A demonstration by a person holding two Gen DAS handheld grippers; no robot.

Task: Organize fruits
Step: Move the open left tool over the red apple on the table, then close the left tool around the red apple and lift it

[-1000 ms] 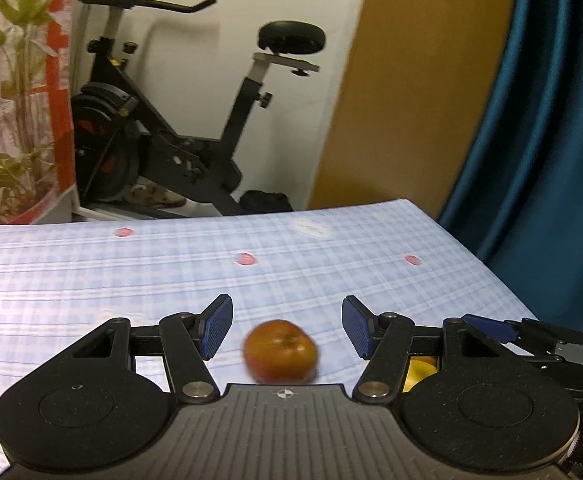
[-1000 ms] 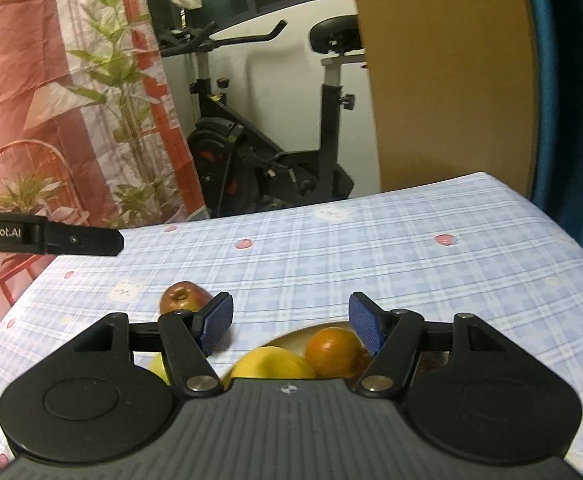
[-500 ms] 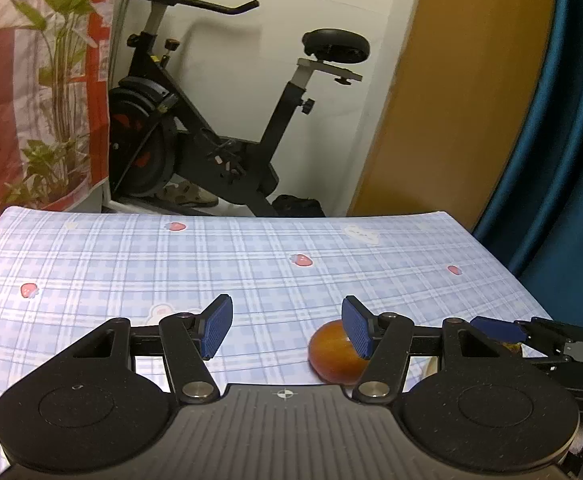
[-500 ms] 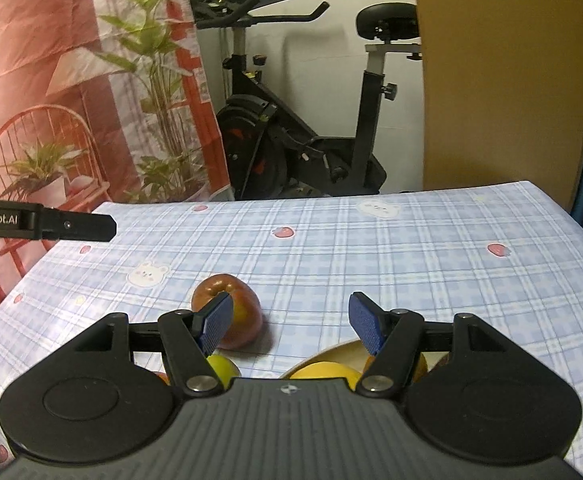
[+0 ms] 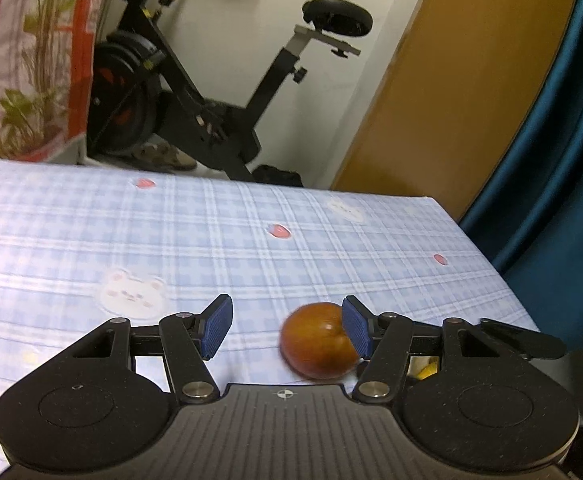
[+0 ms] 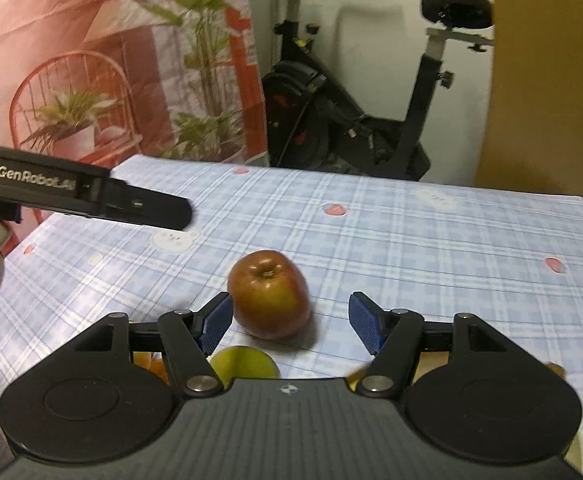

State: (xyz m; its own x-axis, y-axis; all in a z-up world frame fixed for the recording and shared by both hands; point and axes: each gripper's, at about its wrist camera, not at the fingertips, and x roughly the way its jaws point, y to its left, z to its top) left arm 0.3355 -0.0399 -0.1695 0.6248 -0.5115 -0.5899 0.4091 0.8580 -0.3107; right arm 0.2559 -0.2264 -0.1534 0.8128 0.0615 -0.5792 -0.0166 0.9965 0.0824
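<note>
A red-brown apple (image 6: 269,294) stands on the blue checked tablecloth (image 6: 431,248). In the right wrist view it is just ahead of my open right gripper (image 6: 291,322), nearer the left finger. A green-yellow fruit (image 6: 244,363) lies under that gripper, and an orange fruit (image 6: 147,362) peeks out at lower left. In the left wrist view the apple (image 5: 315,344) sits between the fingers of my open left gripper (image 5: 287,326), close against the right pad (image 5: 355,328); whether it touches is unclear. The left gripper's finger (image 6: 91,196) shows at far left in the right wrist view.
A yellow fruit (image 5: 425,370) shows behind the left gripper's right finger. An exercise bike (image 6: 351,120) stands beyond the table's far edge, with a brown door (image 5: 471,80) and a blue curtain (image 5: 563,160) to the right. A plant-print hanging (image 6: 91,60) is at the left.
Both grippers moved left and lower, with the view tilting. The apple now sits larger and nearer the middle of the right gripper's view. In the left view it stays by the right pad.
</note>
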